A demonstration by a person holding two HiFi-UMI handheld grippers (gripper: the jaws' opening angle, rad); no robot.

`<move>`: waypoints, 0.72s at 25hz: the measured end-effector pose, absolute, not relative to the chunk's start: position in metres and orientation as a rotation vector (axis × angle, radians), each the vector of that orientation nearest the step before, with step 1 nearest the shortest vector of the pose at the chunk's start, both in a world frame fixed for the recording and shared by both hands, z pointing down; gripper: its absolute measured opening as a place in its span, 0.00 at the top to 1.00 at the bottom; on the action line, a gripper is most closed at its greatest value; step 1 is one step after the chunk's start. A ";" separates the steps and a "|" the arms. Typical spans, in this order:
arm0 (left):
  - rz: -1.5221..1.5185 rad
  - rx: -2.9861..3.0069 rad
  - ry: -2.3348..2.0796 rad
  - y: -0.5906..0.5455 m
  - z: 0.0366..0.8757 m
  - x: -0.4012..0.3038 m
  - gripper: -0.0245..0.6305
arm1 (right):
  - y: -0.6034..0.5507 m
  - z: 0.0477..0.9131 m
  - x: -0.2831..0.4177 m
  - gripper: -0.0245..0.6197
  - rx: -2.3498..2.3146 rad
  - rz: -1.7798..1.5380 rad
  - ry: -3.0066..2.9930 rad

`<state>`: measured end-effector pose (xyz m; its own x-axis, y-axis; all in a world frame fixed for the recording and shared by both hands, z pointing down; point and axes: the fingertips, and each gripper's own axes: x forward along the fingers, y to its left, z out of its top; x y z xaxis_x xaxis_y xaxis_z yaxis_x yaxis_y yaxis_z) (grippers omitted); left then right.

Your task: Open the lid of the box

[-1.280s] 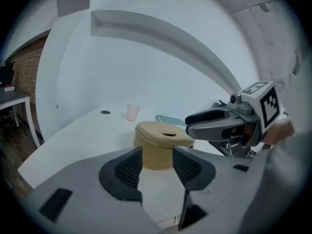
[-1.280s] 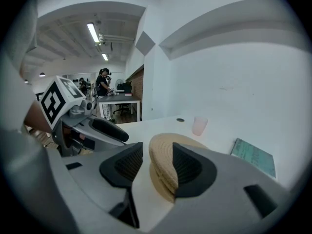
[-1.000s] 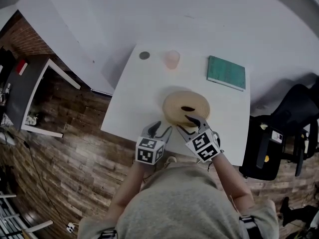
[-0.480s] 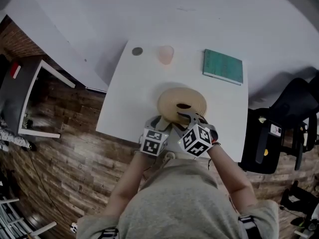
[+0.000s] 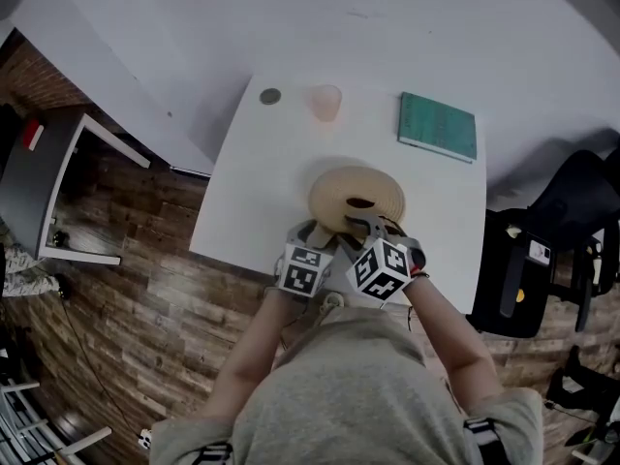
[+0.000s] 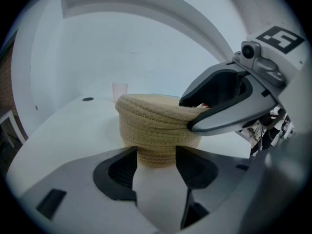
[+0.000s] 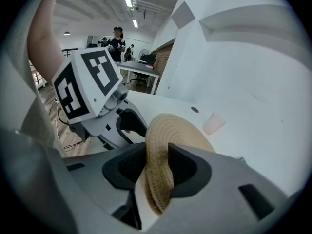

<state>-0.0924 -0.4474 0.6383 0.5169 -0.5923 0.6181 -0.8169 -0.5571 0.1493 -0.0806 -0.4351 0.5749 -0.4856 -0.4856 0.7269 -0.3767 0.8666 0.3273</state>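
**Fingers (image 7: 187, 169) pinch the lid's (image 7: 170, 126) rim**

Right gripper (image 7: 157, 155), jaws just closing, clamps the woven lid. Left gripper (image 6: 157, 155), just opened wide, faces the box (image 6: 151, 140) near the table's (image 5: 252, 192) front edge. Grasp step; next likely calls for a straight lift.

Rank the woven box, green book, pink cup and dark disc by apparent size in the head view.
1. woven box
2. green book
3. pink cup
4. dark disc
The box lies nearest the camera, which flatters it.
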 end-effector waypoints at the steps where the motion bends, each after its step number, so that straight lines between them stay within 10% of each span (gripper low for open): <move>1: 0.718 2.337 -1.157 -0.447 0.638 -0.093 0.62 | -0.435 0.574 -0.081 0.75 0.623 -0.156 -2.135; 18: 0.759 2.319 -1.170 -0.446 0.638 -0.095 0.62 | -0.440 0.530 -0.073 0.81 0.734 -0.172 -2.216</move>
